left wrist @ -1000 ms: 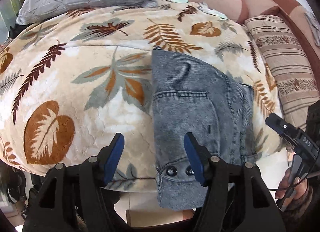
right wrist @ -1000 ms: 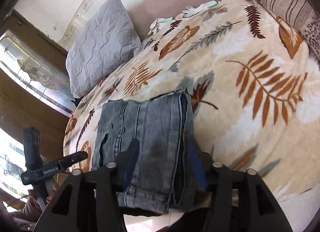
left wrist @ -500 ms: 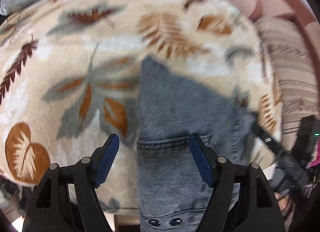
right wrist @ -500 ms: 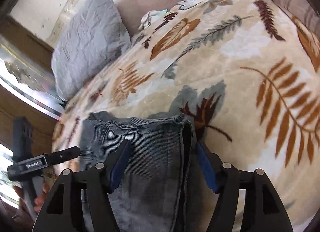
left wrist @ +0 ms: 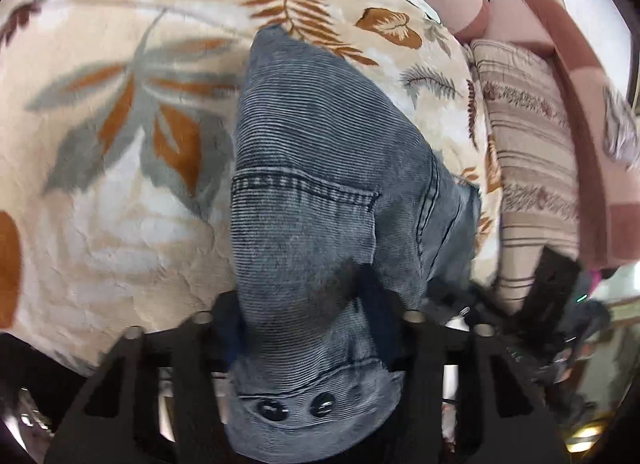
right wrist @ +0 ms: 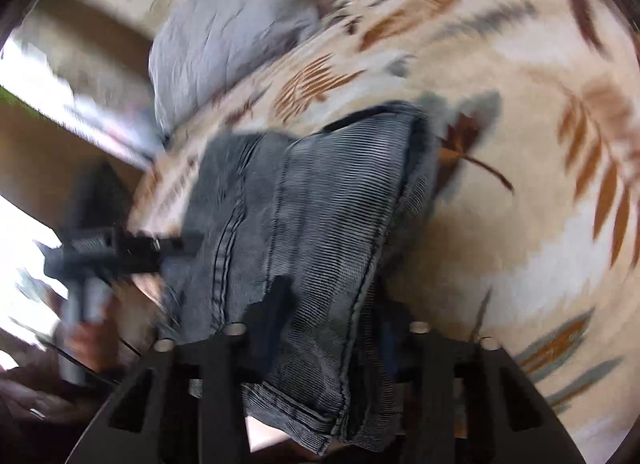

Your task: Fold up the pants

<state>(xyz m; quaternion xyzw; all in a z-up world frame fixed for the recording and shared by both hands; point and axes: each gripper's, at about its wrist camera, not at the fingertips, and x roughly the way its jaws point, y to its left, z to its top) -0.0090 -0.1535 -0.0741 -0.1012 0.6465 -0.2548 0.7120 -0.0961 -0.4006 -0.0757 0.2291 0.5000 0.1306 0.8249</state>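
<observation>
The folded grey-blue denim pants (left wrist: pixel 320 184) lie on a leaf-patterned blanket (left wrist: pixel 120 184). In the left wrist view the waistband end with two dark buttons (left wrist: pixel 296 410) bulges between the fingers of my left gripper (left wrist: pixel 308 316), which has closed in on the cloth. In the right wrist view the hem end of the pants (right wrist: pixel 320 224) lies between the fingers of my right gripper (right wrist: pixel 332 316), also closed in on the fabric. Cloth hides the pads of both grippers. The left gripper (right wrist: pixel 120 248) shows blurred at the left of the right wrist view.
A grey pillow (right wrist: pixel 224 32) lies at the far end of the bed. A striped cushion (left wrist: pixel 528 152) and a brown sofa arm (left wrist: pixel 580 84) sit to the right. The bed edge runs just below both grippers.
Both grippers have pushed forward over the pants' near ends, and their fingers have narrowed onto the denim. The pants now fill the gap between each pair of fingers.
</observation>
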